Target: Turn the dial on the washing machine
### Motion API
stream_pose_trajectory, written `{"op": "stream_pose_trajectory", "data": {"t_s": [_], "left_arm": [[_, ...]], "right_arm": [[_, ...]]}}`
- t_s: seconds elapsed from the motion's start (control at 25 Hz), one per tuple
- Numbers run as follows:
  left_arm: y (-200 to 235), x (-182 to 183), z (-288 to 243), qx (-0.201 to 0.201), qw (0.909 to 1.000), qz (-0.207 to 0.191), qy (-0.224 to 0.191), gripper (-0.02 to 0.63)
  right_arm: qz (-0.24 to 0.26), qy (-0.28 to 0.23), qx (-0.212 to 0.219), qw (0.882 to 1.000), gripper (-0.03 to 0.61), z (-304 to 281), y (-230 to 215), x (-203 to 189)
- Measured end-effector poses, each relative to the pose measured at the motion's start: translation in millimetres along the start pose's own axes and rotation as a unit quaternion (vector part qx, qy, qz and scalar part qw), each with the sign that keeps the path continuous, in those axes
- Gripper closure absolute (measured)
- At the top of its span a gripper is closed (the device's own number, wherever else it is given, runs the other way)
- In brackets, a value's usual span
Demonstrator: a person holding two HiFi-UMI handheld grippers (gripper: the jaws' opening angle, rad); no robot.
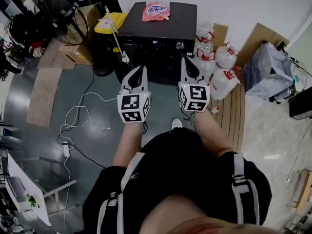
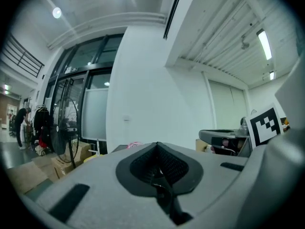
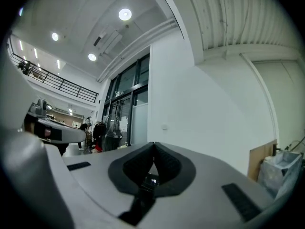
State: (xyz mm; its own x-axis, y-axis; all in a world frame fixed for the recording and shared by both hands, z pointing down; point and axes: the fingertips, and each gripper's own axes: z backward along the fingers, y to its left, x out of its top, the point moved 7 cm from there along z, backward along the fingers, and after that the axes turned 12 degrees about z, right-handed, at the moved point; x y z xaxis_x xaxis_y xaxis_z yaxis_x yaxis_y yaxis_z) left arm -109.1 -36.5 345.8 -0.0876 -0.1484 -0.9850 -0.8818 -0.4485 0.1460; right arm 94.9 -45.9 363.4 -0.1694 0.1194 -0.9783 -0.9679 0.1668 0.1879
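Note:
A black washing machine [image 1: 156, 30] stands ahead of me with a pink detergent bag [image 1: 156, 10] on its top. Its round silver dial [image 1: 180, 45] sits on the front panel, right of centre. My left gripper [image 1: 142, 70] hovers before the machine's lower front, shut and holding nothing. My right gripper [image 1: 187, 62] is a little below the dial, apart from it, also shut and holding nothing. In the left gripper view the jaws [image 2: 156, 145] meet at their tips and point up at the wall and ceiling. The right gripper view shows its jaws [image 3: 153, 145] closed, aimed up the same way.
A floor fan [image 1: 58, 13] and cardboard boxes [image 1: 80, 52] stand left of the machine, with a yellow bag [image 1: 109, 22] beside it. Several white jugs with red caps [image 1: 222, 77] crowd its right side on wooden boards [image 1: 234, 116]. A white cable [image 1: 73, 121] loops across the floor at left.

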Motion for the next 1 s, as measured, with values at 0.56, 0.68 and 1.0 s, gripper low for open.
{"op": "stream_pose_trajectory", "data": {"t_s": [0.56,0.68,1.0], "left_arm": [[34.2,2.1,-147.5,0.025,0.9988,0.030,0.029,0.620],[44.0,3.7,-167.1,0.023,0.9988,0.027,0.035,0.620],[67.2,-12.0,-204.7,0.014,0.9966,0.043,0.069,0.620]], "right_arm": [[0.032,0.035,0.035,0.998,0.569,-143.5,-49.0,-47.4],[0.040,0.055,0.031,0.997,0.569,-162.2,-49.3,-63.4],[0.103,0.140,0.029,0.984,0.383,-207.1,-43.5,-130.3]]}}
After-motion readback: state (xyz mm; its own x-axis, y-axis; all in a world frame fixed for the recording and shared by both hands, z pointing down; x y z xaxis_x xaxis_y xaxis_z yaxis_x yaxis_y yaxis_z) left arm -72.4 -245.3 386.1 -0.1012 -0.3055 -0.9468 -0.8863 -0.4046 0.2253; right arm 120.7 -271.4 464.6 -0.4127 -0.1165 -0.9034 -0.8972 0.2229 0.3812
